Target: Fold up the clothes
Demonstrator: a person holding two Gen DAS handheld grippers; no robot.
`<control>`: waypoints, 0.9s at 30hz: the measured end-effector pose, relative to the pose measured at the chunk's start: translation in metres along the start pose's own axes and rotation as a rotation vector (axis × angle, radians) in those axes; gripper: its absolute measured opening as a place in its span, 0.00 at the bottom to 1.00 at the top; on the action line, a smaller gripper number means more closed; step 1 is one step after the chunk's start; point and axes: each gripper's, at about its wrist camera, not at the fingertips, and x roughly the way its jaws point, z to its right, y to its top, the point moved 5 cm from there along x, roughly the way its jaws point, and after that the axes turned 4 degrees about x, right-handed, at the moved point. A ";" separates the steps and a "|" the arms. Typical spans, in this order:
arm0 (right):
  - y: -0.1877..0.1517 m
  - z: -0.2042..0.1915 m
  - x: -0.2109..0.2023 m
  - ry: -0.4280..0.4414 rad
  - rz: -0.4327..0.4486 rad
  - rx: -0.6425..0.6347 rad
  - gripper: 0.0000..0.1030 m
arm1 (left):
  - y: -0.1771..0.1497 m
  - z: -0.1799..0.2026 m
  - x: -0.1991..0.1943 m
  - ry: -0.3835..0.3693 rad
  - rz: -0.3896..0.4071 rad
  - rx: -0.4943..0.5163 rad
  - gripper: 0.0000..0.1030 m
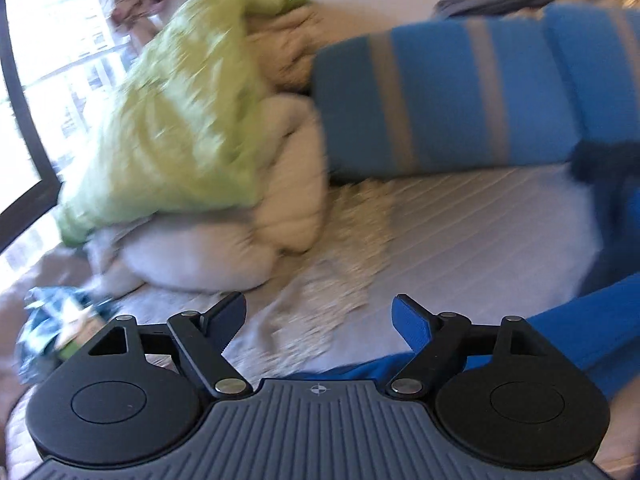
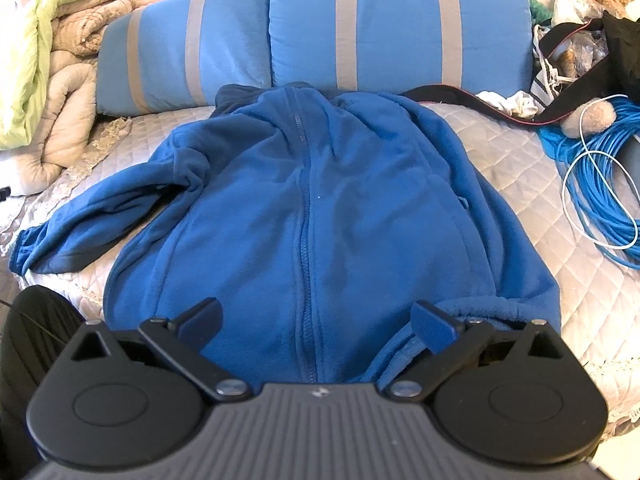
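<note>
Bed (image 2: 520, 184), covered in a pale quilt, is carrying everything ahead of both sets of fingers. Two striped blue cushions (image 2: 396, 24) are standing beyond the fingers, at the far edge. Blue fleece jacket (image 2: 320, 200) is lying zip-up and spread flat directly ahead of the right gripper (image 2: 316, 322), its hem reaching under and between the fingers; one sleeve is trailing out to the left, and the other side is already lying doubled over the body near the right-hand finger. Right gripper's fingers are standing open, pressing on nothing. Left gripper (image 1: 320, 316) is also open and empty, with blue fabric just right of its fingers. Step in hand, by judgement: folding the sleeves inward. The next move probably calls for gripping the outstretched sleeve's cuff and carrying it across the zip.
</note>
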 end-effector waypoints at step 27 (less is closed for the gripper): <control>0.031 0.186 -0.009 -0.018 0.047 0.334 1.00 | 0.046 0.171 -0.053 -0.550 0.140 0.141 0.82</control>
